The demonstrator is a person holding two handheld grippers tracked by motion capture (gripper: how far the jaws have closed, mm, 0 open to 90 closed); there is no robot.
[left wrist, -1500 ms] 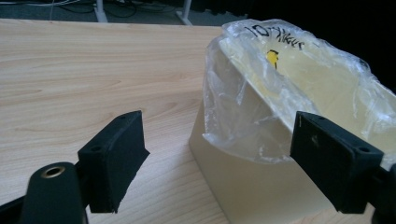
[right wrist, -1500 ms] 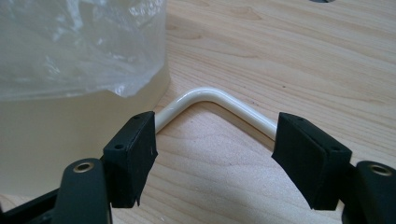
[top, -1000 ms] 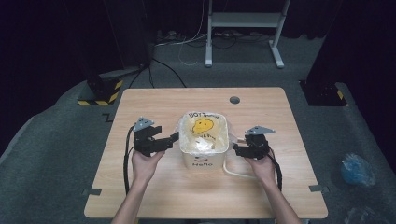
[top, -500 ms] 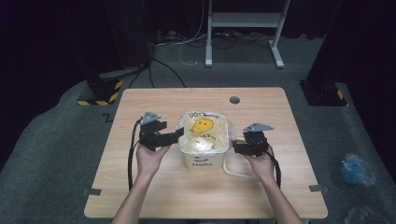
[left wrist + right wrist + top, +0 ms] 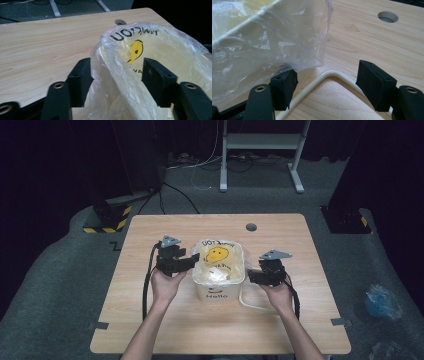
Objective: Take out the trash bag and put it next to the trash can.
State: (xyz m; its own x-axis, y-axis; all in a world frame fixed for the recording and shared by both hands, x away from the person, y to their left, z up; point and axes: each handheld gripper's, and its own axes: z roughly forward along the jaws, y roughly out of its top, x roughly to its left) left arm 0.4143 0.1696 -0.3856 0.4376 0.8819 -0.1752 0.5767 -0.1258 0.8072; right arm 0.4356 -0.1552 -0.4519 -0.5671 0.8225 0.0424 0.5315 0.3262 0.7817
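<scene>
High view: we stand the cream bin (image 5: 218,279) near the middle of the table (image 5: 150,320), w/ its thin plastic bag liner (image 5: 220,262) draped over the rim. Our left gripper (image 5: 194,260) is at the bin's left rim, our right gripper (image 5: 251,277) just beside its right wall, so we can work the liner from both sides. The bin's handle (image 5: 250,303) lies flat on the table at the near right.

Left gripper view: the jaws straddle the rim and liner (image 5: 117,75), one outside, one inside. They've just been closing, w/ the bag edge between them, but the pads don't seem to press yet – prob. about to pinch it to seat it on the rim.

Right gripper view: the jaws stand apart, holding nothing. The liner's loose corner (image 5: 312,57) hangs over one pad, the handle (image 5: 322,77) runs between them on the table (image 5: 367,40). We judge it's waiting to catch that corner.
</scene>
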